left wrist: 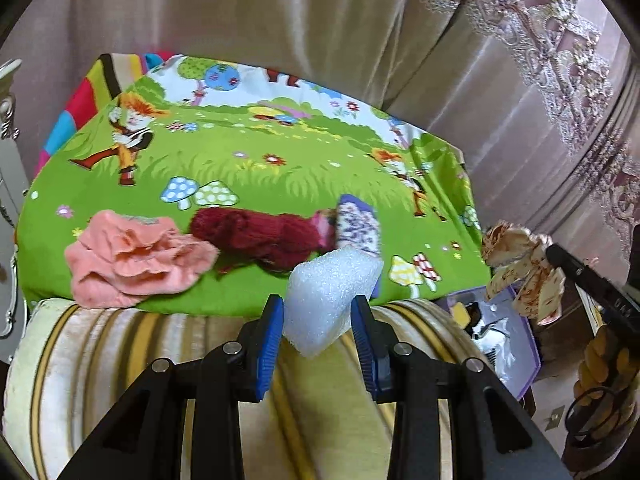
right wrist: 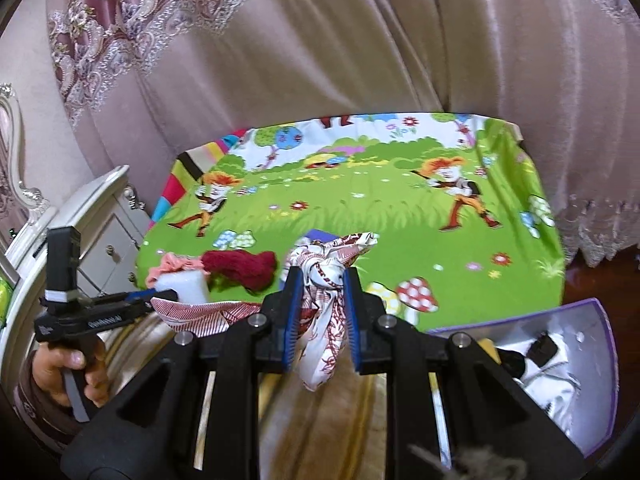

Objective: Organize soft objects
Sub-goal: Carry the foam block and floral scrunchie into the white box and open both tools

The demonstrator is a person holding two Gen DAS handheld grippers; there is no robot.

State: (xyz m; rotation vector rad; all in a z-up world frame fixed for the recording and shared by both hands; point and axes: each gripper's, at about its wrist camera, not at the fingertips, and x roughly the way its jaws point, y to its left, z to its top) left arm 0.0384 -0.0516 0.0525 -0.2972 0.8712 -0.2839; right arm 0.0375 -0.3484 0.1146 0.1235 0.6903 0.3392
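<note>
Between the blue pads of the left gripper [left wrist: 318, 322], a white foam block [left wrist: 332, 300] clamped, held up over the striped cushion edge [left wrist: 120, 344] just short of the green cartoon-print cloth [left wrist: 280, 168]. Seen again from the right wrist as a pale block [right wrist: 184, 282] at the tip of that same tool, a hand [right wrist: 70, 372] wrapped round its grip at lower left. Between the pads of the right gripper [right wrist: 322, 316], a white scarf with red pattern [right wrist: 324, 280] pinched tight, bunched above the jaws, one tail hanging below, another fold [right wrist: 200, 314] trailing off to the left. From the left wrist, the same scarf [left wrist: 520, 268] dangling at the right edge beside the black body of the other tool. On the green cloth, near its front edge: a crumpled pink cloth [left wrist: 136, 260] at left, touching a dark red knitted piece [left wrist: 256, 236], which lies against a white-and-purple patterned sock [left wrist: 358, 224] partly hidden behind the foam. Below right of the cloth, an open purple box [right wrist: 600, 320] with white and dark items inside, too jumbled to identify. Behind everything, heavy mauve curtains [right wrist: 320, 60] with lace trim; at far left, a white carved cabinet [right wrist: 108, 232].
</note>
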